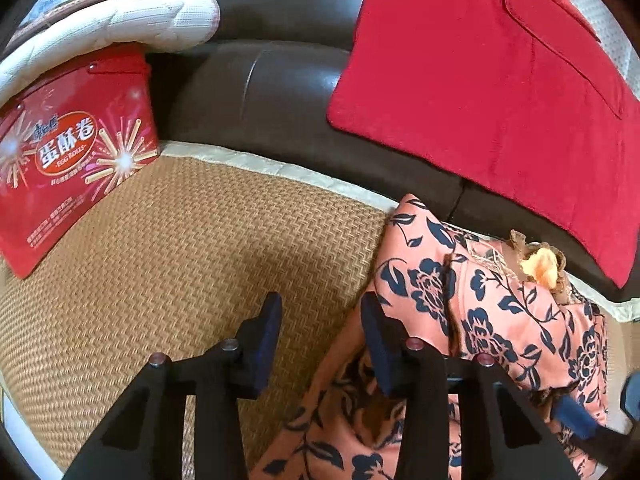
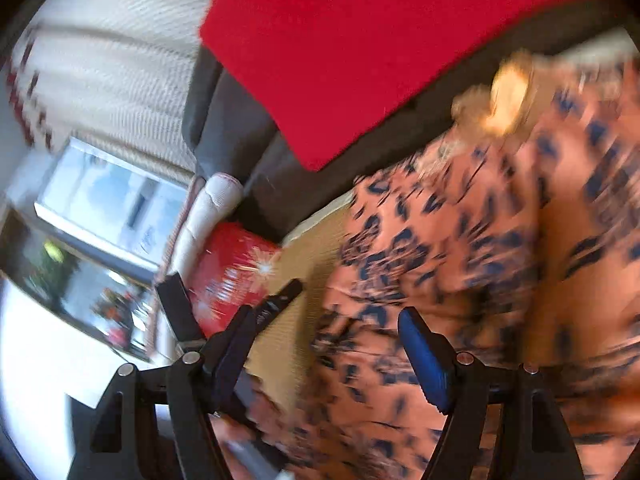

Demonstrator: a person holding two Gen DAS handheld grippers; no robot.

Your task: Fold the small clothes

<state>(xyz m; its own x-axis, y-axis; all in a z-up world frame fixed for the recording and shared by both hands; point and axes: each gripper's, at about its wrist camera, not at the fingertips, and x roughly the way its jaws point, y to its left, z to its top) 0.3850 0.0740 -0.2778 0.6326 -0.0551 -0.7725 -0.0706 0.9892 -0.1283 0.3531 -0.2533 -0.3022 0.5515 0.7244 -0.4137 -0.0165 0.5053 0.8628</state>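
Observation:
A small salmon-pink garment with a dark blue flower print (image 1: 480,312) lies bunched on a woven straw mat (image 1: 180,272), a pale yellow trim (image 1: 540,266) at its far end. My left gripper (image 1: 320,316) is open and empty, with its right finger at the cloth's left edge and its left finger over bare mat. In the blurred right wrist view the same garment (image 2: 480,260) fills the right half. My right gripper (image 2: 348,304) is open, low over the cloth's left edge, holding nothing. A blue pad of the right gripper (image 1: 576,420) shows at the left view's lower right.
A red egg-roll box (image 1: 76,160) stands at the mat's left, under a white quilted cushion (image 1: 120,28). A dark leather sofa back (image 1: 260,92) runs behind the mat, with a red cloth (image 1: 500,80) draped over it. A window (image 2: 112,200) shows at the left.

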